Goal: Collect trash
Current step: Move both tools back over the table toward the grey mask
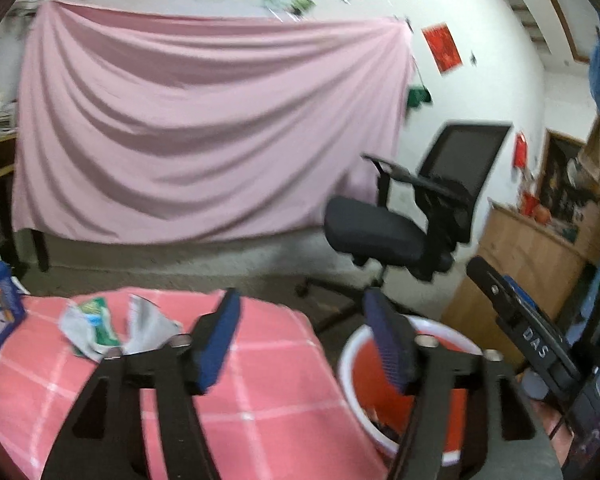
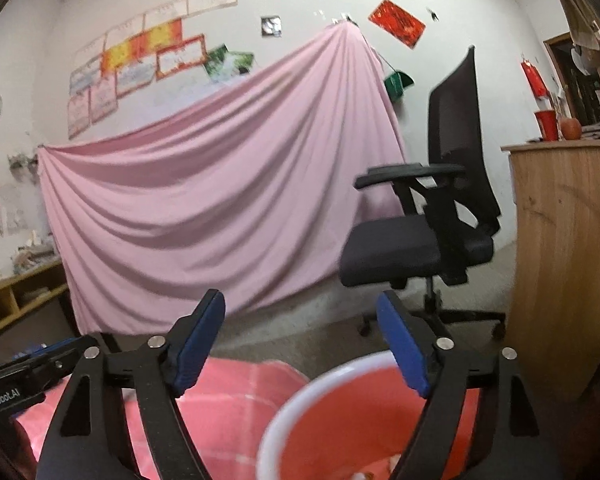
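Both the left gripper [image 1: 300, 336] and the right gripper [image 2: 302, 342] hang released and empty over the red bin [image 1: 350, 354], which already holds some scraps, while crumpled wrappers [image 1: 100, 328] still lie near the table's [image 1: 260, 392] far edge, so collecting looks unfinished.

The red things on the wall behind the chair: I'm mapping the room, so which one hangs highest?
The red paper square near the pink sheet's top corner. The other red hanging sits lower, right of the office chair.
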Demonstrator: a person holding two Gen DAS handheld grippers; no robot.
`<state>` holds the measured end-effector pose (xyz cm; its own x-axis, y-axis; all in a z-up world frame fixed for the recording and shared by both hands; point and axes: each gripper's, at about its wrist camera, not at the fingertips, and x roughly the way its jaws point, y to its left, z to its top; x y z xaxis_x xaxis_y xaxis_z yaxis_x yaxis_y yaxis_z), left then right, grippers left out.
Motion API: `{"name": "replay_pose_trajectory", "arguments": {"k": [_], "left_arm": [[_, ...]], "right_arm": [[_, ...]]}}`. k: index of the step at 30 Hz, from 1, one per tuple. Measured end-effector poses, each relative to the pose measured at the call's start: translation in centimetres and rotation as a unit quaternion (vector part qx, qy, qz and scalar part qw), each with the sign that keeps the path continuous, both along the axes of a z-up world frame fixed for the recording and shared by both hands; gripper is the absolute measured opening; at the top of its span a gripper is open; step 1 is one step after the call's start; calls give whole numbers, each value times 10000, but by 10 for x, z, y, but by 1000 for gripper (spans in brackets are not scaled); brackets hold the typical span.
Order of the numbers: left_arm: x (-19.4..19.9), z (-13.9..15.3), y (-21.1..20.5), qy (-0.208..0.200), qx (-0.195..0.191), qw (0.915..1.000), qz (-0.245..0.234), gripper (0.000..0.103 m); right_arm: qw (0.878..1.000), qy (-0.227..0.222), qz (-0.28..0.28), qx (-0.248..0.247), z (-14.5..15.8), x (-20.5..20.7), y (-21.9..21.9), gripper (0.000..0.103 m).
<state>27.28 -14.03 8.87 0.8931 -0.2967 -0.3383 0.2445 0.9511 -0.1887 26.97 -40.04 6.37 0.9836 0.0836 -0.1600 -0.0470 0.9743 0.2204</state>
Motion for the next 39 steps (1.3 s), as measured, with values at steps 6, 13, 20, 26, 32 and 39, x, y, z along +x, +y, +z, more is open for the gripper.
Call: {"name": "replay_pose_trajectory", "arguments": {"k": [6, 13, 20, 26, 32, 39], "left_arm": [[-20, 2, 54, -626, -288, 9946, 774, 101], [-40, -10, 95, -1011, 42, 9875, 1210, 101], [-51, -28, 139, -1049, 188, 9828, 1510, 101], [-32, -42, 168, -501, 263, 9835, 1721, 101], [-8, -60, 186, 84, 241, 9791, 2019, 101], [22, -82, 195, 937, 413, 9761, 1917, 100]], "right_arm": [[9985, -479, 190, -181, 5, -6, 33, 103], [9930, -872, 547, -577, 5, -12, 75, 103], [9875, -970, 844, -911, -2, -10, 112, 103], [9848, -642, 1232, -1039, -11, 12, 143, 103], [9779, 90, 1570, -1377, -25, 41, 173, 103], [9526, 1577, 2163, -1447, -55, 76, 195, 81]]}}
